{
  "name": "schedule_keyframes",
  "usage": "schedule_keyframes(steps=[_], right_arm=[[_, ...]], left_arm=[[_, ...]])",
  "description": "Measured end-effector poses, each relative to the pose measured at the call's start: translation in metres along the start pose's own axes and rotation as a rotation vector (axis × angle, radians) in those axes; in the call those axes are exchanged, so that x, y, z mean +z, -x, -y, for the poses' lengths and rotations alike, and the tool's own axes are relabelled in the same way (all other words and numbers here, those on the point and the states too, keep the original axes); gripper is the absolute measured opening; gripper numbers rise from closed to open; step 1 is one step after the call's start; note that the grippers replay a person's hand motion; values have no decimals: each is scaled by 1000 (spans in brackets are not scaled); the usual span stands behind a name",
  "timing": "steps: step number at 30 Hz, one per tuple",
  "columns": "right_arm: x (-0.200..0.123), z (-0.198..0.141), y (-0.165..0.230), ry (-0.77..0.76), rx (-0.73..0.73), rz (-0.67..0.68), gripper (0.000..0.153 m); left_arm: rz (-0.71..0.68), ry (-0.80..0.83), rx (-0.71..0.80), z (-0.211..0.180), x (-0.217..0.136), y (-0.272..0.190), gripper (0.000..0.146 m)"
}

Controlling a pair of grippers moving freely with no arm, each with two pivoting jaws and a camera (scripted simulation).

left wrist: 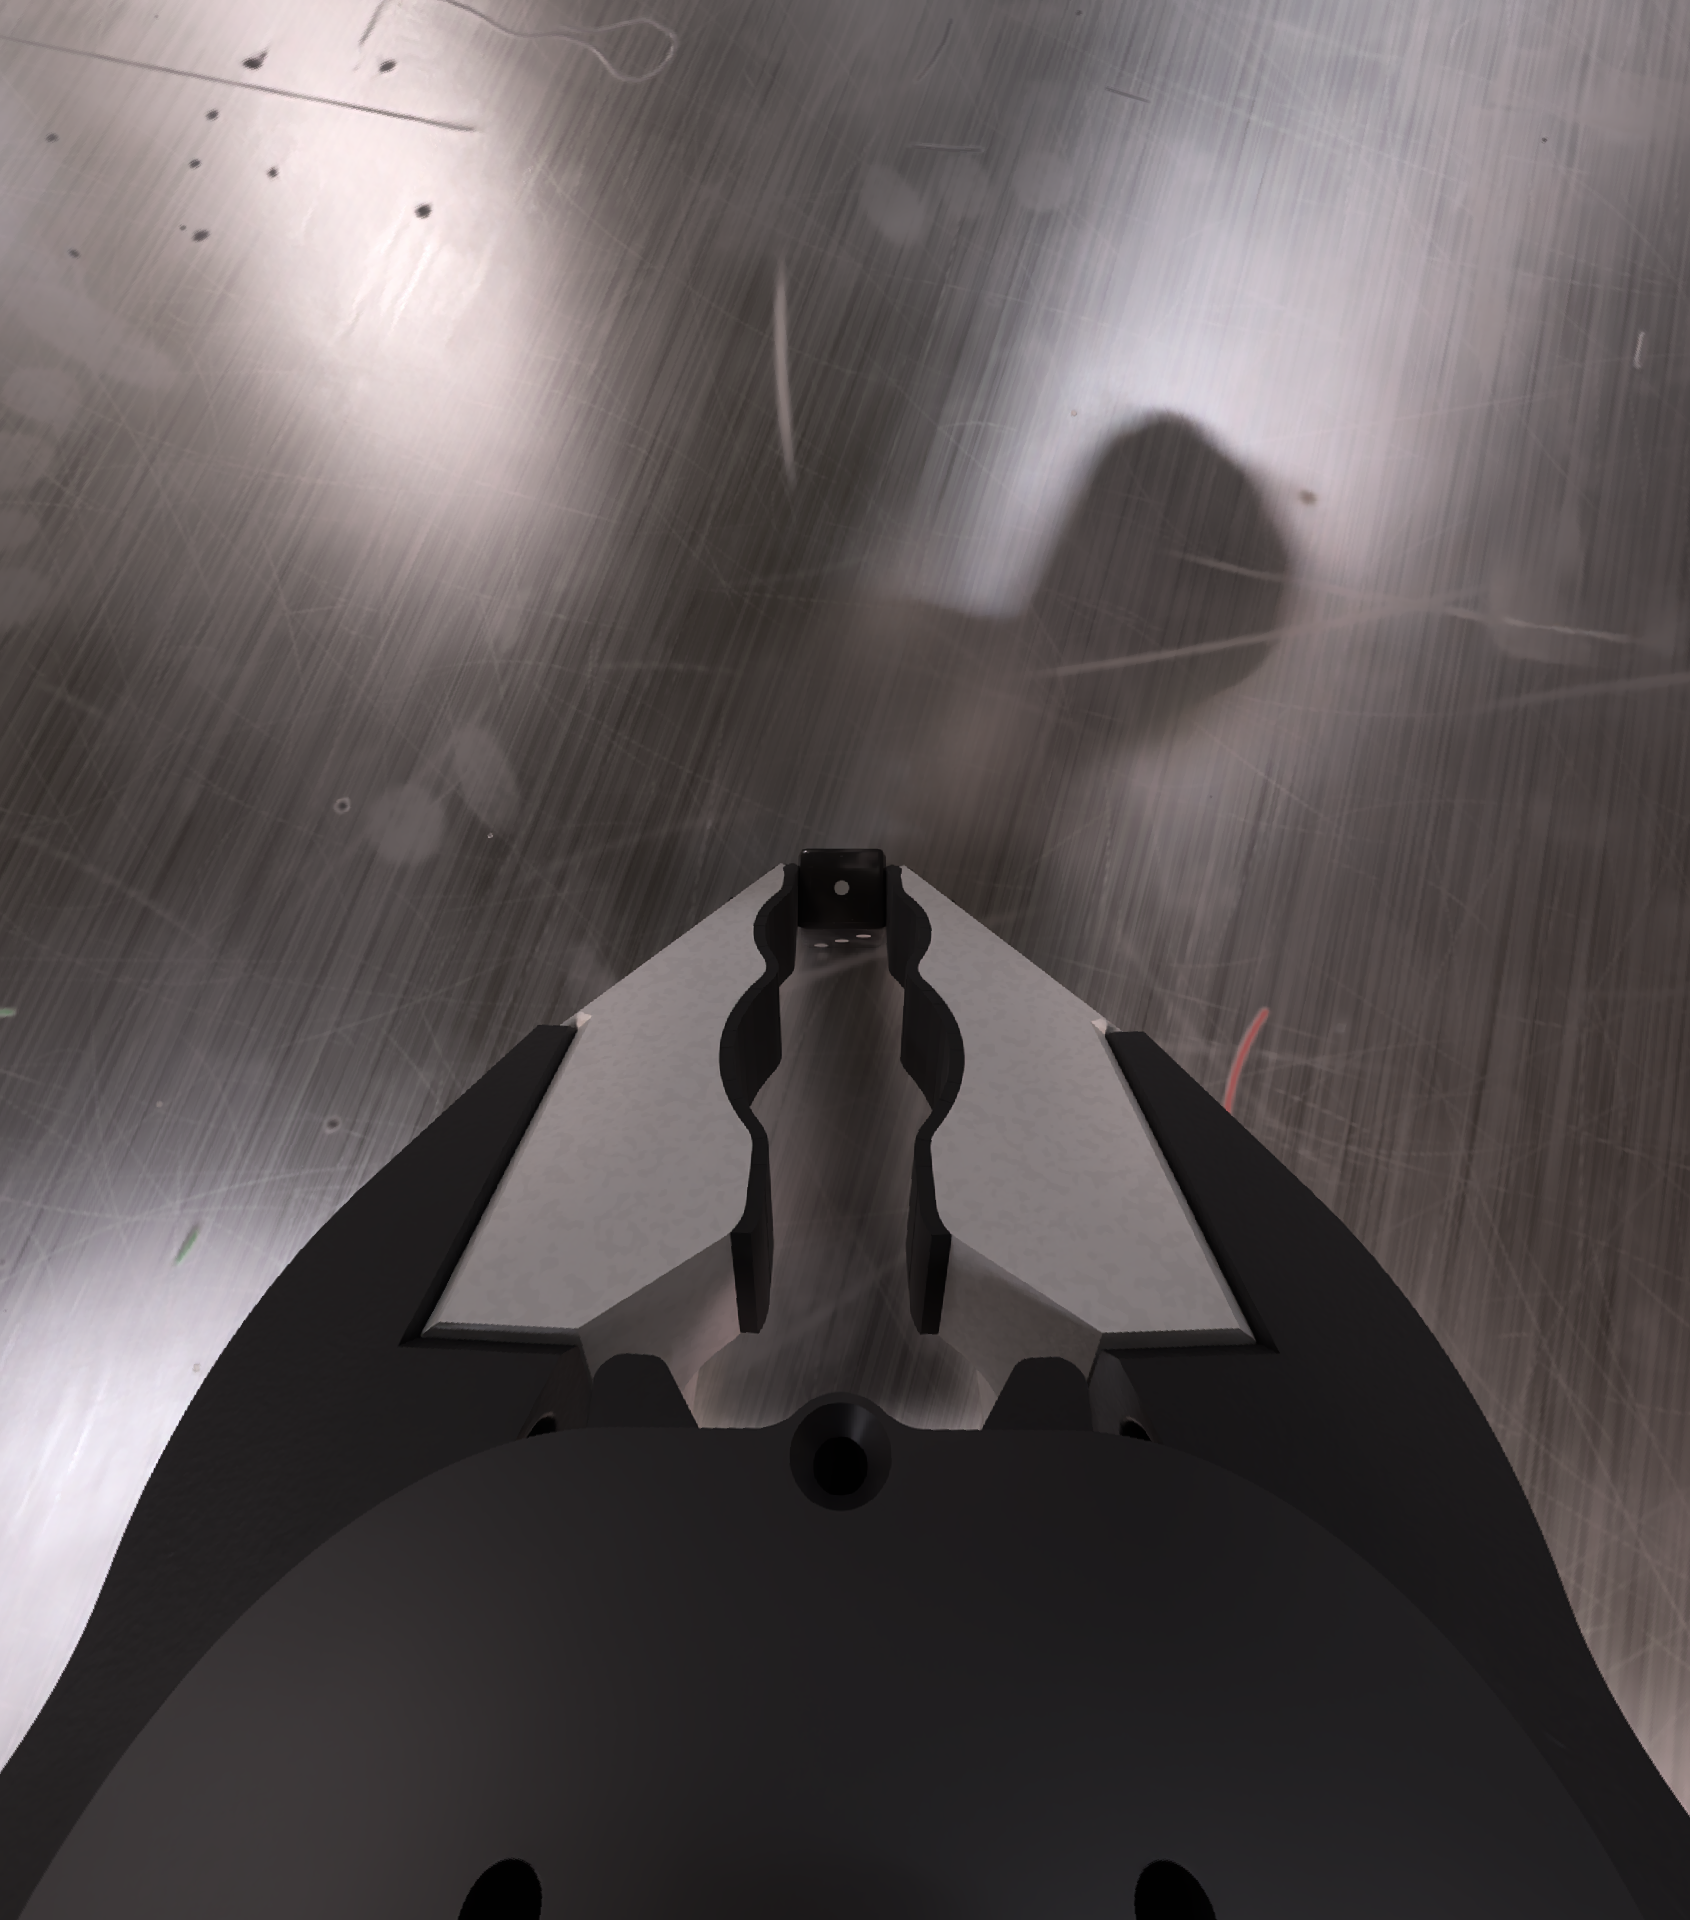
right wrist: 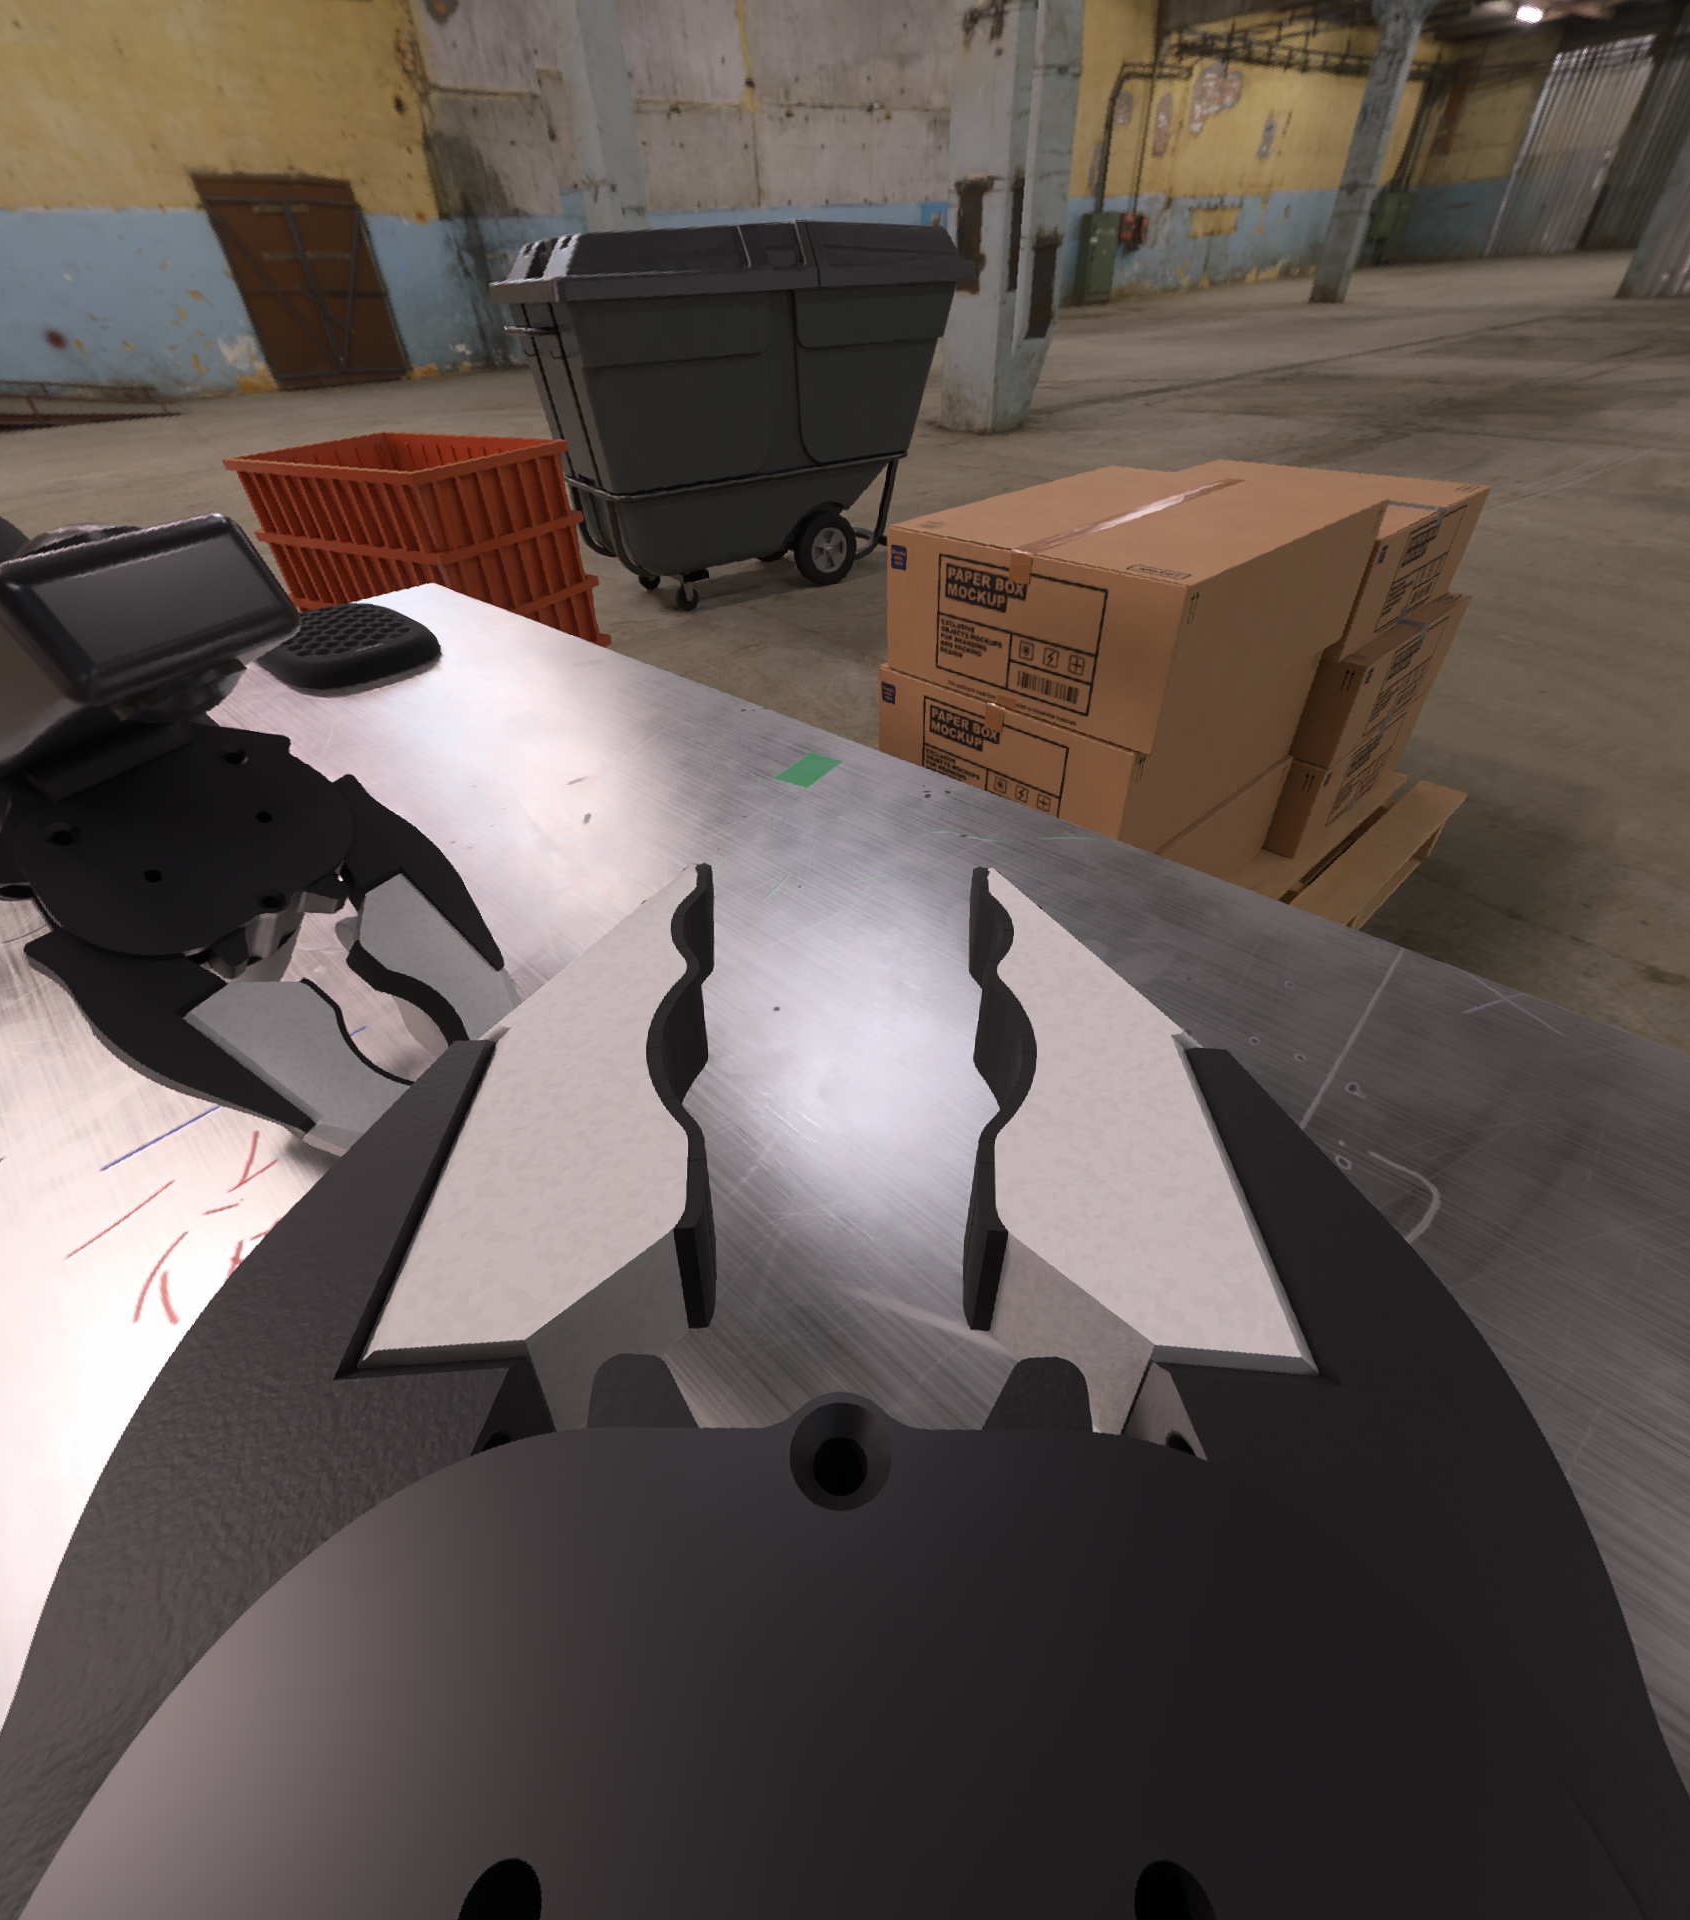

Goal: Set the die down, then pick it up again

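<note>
Left tongs (left wrist: 842, 883): your left tongs are closed down to a narrow gap, and you have the die pinched right at their tips.
Die (left wrist: 842, 886): you can see a small black cube with white pips, one pip on the face toward you; it sits between the two tips, close over the worktop, where its pips are mirrored. Whether it touches the metal you cannot tell.
Right tongs (right wrist: 841, 894): your right tongs stand wide apart and hold nothing; only bare metal shows between them.
Worktop (left wrist: 301, 520): you are working over brushed, scratched steel with red and green marks.
Left tongs from your right wrist view (right wrist: 410, 1081): they point down at the worktop, just beside your right tongs.
Surroundings: beyond the worktop you have a red crate (right wrist: 415, 520), a grey wheeled bin (right wrist: 737, 395) and stacked cardboard boxes (right wrist: 1163, 655).
</note>
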State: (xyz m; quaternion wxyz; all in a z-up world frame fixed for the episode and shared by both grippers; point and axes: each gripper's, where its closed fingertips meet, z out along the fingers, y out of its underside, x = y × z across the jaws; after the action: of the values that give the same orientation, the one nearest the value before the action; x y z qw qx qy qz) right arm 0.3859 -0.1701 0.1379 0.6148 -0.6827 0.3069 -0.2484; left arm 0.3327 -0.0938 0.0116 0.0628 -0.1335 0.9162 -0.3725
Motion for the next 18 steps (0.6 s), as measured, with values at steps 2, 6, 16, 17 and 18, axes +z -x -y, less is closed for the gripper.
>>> schedule_keyframes(steps=[2, 6, 16, 17, 18], right_arm=[[0, 0, 0, 0, -1, 0, 49], [0, 0, 0, -2, 1, 2, 49], [0, 0, 0, -4, -1, 0, 49], [0, 1, 0, -5, 0, 0, 49], [-1, 1, 0, -5, 0, -1, 49]], left_arm=[[3, -3, 0, 0, 0, 0, 16], [1, -21, -11, 1, -2, 1, 16], [4, -86, -59, 6, -15, 10, 16], [17, -99, -71, 5, -20, 15, 16], [38, -114, -83, 5, -27, 21, 16]])
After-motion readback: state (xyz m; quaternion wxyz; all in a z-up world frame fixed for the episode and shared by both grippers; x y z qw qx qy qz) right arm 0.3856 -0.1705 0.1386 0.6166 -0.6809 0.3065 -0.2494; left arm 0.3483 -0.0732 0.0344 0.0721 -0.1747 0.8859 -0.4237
